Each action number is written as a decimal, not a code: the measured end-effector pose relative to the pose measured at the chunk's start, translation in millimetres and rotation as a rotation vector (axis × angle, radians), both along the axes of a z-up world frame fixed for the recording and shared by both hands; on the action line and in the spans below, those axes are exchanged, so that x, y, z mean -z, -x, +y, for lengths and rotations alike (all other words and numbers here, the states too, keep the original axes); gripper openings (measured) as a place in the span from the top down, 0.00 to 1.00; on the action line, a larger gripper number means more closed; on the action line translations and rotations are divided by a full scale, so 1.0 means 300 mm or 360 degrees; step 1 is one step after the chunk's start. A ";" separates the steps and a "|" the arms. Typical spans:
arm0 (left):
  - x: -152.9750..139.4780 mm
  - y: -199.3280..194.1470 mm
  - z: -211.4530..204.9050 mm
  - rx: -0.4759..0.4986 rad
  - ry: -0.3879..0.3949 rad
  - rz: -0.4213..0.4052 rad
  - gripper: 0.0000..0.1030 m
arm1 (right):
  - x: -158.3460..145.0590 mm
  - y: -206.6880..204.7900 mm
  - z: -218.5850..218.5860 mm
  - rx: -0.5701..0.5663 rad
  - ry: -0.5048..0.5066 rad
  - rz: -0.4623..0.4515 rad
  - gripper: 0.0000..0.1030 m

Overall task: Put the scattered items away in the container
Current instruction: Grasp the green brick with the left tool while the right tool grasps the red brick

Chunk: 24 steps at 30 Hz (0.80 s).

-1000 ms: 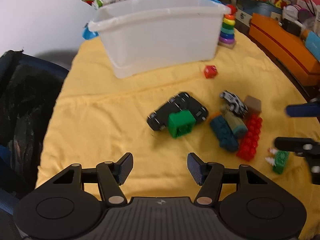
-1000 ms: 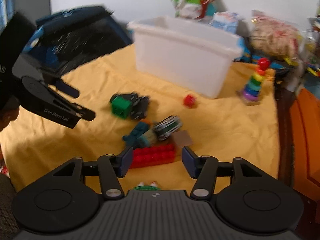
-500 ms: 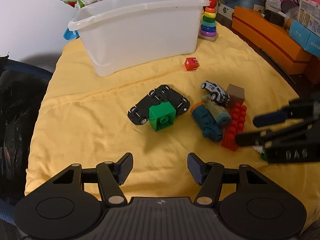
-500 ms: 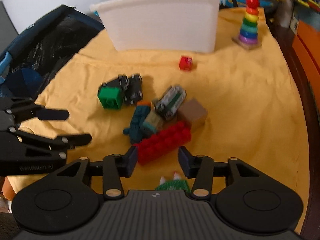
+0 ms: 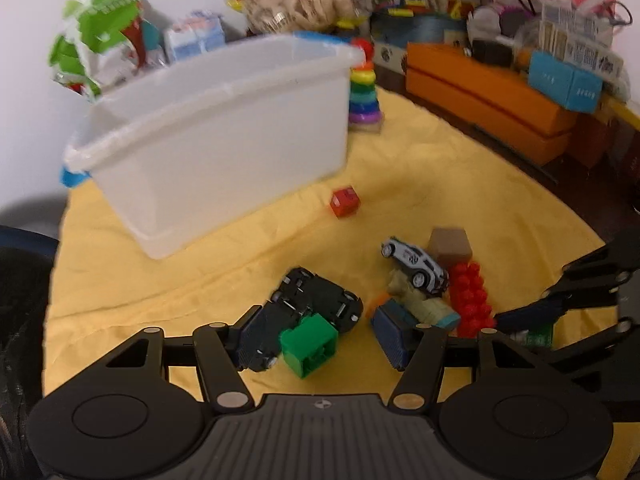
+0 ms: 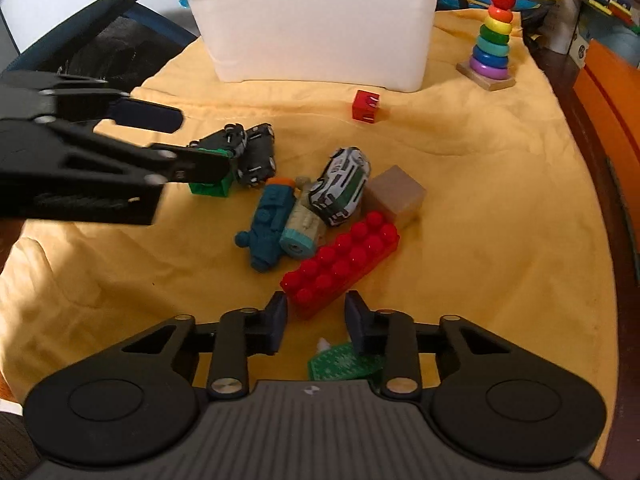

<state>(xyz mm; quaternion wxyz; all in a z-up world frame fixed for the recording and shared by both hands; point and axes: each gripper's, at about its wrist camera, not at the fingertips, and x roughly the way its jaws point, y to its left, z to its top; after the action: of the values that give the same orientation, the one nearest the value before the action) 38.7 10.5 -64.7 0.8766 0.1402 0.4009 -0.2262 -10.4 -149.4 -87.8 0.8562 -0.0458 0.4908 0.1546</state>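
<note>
So both hands have just dropped in on the toy pile. The left gripper [image 5: 316, 334] sat back from everything a second ago; now its jaws are wide open around the green block [image 5: 309, 345] and the black toy car [image 5: 316, 300] leaning on it, pads not pressing as far as I can see. The right gripper [image 6: 316, 322] has just been closing its jaws, and a small green piece [image 6: 344, 364] with white tips sits low between them. One pad looks right against it, but I can't tell if it's actually pinched yet. Looks like two pickups are about to happen at once, and nothing has gone in so far that I can see.

The white bin [image 6: 320, 32] stands at the far side of the yellow cloth [image 6: 500, 200], well apart from the pile, its inside hidden from here.

Count of loose stuff: two black cars side by side, one white-and-green car [image 6: 342, 186], one red studded brick [image 6: 340, 260], one brown cube [image 6: 396, 196], one small red cube [image 6: 366, 107], one green block, one teal toy [image 6: 268, 228], one beige-and-teal cylinder [image 6: 302, 228], one small green piece. The rainbow ring stacker [image 6: 492, 40] stands off by itself.
</note>
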 end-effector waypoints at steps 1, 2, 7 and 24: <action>0.009 -0.003 -0.002 0.0023 0.0020 0.0032 0.39 | -0.002 0.004 -0.002 -0.0001 0.0018 -0.0011 0.68; 0.016 0.002 -0.003 0.0050 0.0038 0.0066 0.39 | -0.005 0.009 -0.004 -0.0002 0.0037 -0.0023 0.68; 0.033 0.096 -0.022 0.0181 0.0042 0.0100 0.39 | -0.010 0.017 -0.030 0.0034 0.0083 -0.0047 0.68; 0.045 0.045 -0.049 0.0150 -0.0109 -0.0013 0.39 | -0.034 0.035 -0.044 0.0021 0.0065 -0.0104 0.65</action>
<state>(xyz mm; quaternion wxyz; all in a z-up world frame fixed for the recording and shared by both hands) 25.2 -4.1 -78.3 0.8613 0.1898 0.3979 -0.2528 -20.9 -162.7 -77.6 0.8717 -0.0650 0.4659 0.1375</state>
